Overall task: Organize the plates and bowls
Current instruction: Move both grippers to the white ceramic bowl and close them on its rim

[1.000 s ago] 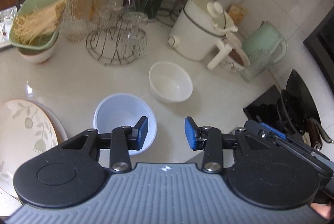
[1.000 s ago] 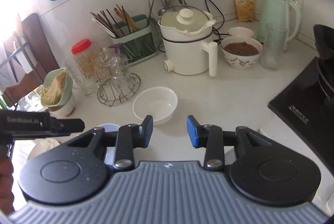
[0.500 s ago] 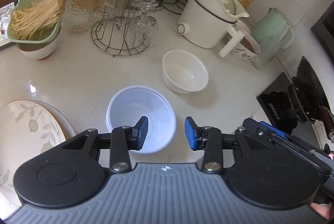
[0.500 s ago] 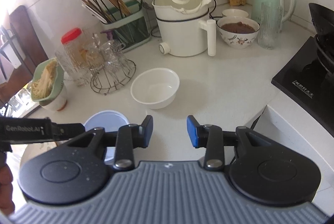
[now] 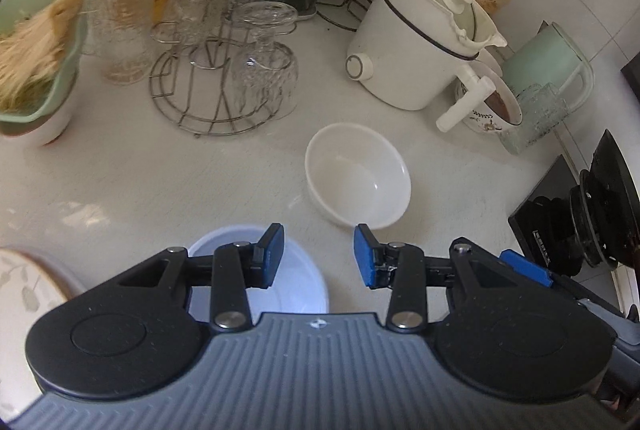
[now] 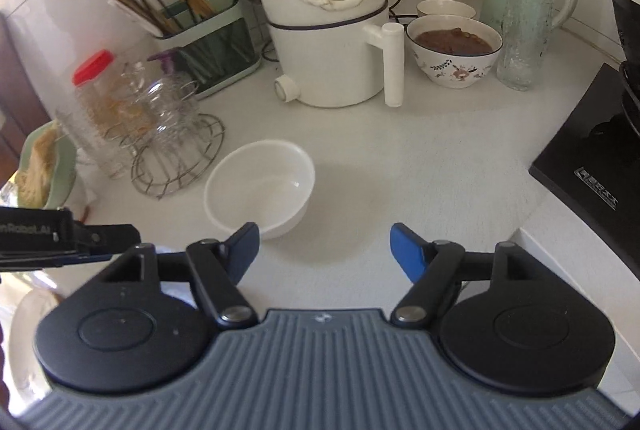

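In the left wrist view we see the left gripper [image 5: 319, 254], fingers apart and empty, above a pale blue bowl [image 5: 296, 282]. Only the right view shows the right gripper [image 6: 324, 250] opening, empty, near the white bowl [image 6: 260, 189] on the counter [image 6: 420, 165].

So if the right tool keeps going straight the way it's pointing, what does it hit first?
Probably bare countertop, just right of the white bowl. The right tool is opening with nothing between its fingers; depth is hard to judge.
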